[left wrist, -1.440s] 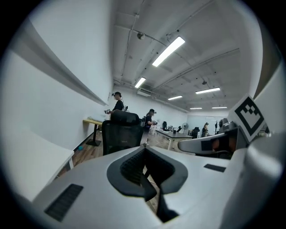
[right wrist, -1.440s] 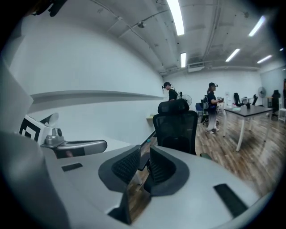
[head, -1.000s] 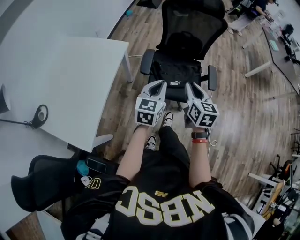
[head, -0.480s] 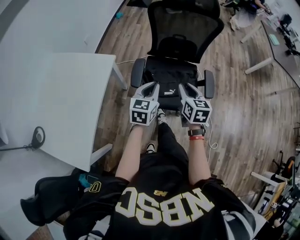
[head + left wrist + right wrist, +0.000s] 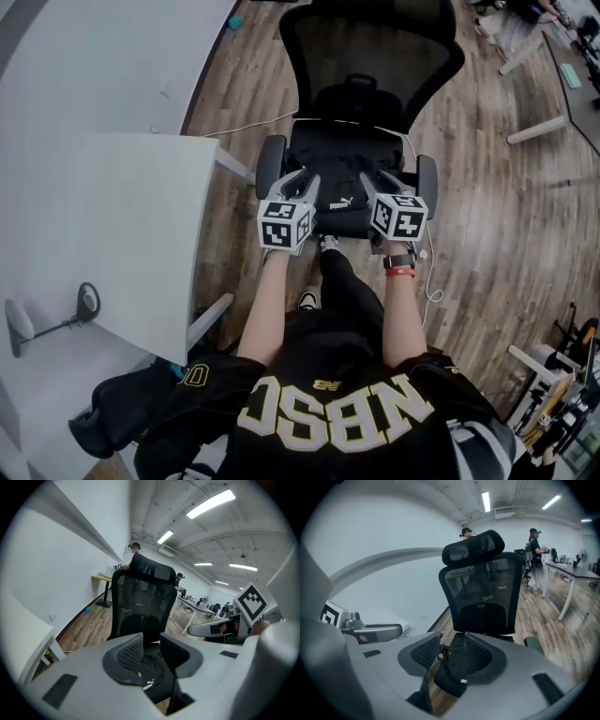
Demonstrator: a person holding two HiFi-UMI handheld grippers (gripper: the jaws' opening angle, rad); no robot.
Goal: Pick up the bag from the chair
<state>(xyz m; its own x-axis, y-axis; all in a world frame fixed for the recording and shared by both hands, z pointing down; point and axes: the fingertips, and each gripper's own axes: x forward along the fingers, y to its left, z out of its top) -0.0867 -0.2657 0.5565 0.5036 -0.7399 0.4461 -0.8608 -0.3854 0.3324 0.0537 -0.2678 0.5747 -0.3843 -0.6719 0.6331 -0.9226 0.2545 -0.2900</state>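
A black bag (image 5: 339, 173) with a white logo lies on the seat of a black mesh-backed office chair (image 5: 370, 61). My left gripper (image 5: 305, 178) hovers open over the bag's front left part. My right gripper (image 5: 373, 176) hovers open over its front right. Neither holds anything. In the left gripper view the bag (image 5: 152, 679) shows through the gap of the left gripper (image 5: 151, 646), below the chair back (image 5: 140, 602). In the right gripper view the bag (image 5: 450, 677) lies beyond the right gripper (image 5: 452, 651), with the chair back (image 5: 483, 597) behind it.
A white desk (image 5: 122, 216) stands close at the chair's left, with a small stand (image 5: 80, 305) on the surface beside it. A second chair draped with dark clothing (image 5: 122, 417) is at the lower left. A cable (image 5: 433, 292) lies on the wood floor. People stand at far desks (image 5: 536, 550).
The person has stepped closer to the chair, so both grippers now reach over the front of the bag. Both stay open.
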